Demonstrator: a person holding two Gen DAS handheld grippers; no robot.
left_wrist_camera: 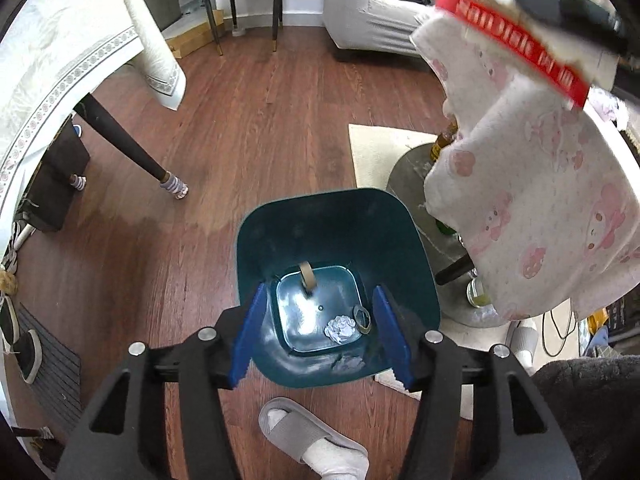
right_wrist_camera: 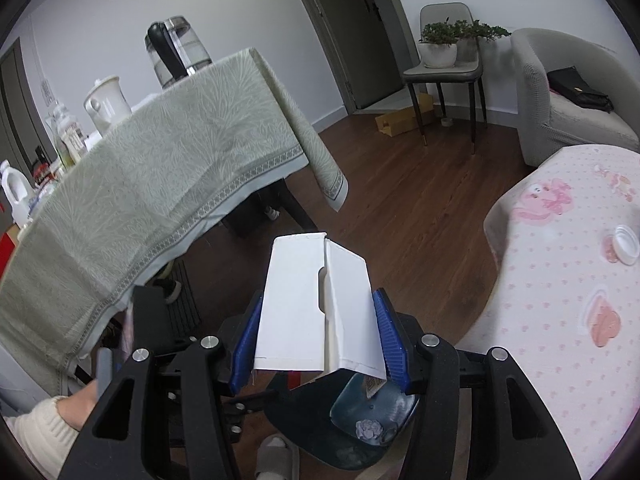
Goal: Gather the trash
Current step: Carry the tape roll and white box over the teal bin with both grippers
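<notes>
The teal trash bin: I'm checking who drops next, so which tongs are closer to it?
Left. The left tongs hang open directly over the teal trash bin; the right tongs, gripping a white carton, sit above its near edge.

Soft even daylight, fisheye-bent edges, sharp

Left gripper (left_wrist_camera: 322, 334) jaws apart and empty, right gripper (right_wrist_camera: 319, 334) jaws clamped

Bin mouth lying open, furniture crowding both sides

In the left wrist view the bin (left_wrist_camera: 336, 240) is standing unobstructed at centre, bare floor (left_wrist_camera: 260, 120) stretching above it; a draped table (left_wrist_camera: 532, 200) is overhanging at right, a table leg (left_wrist_camera: 120, 140) slanting at left. In the right wrist view a box (right_wrist_camera: 316, 304) is blocking the centre.
</notes>
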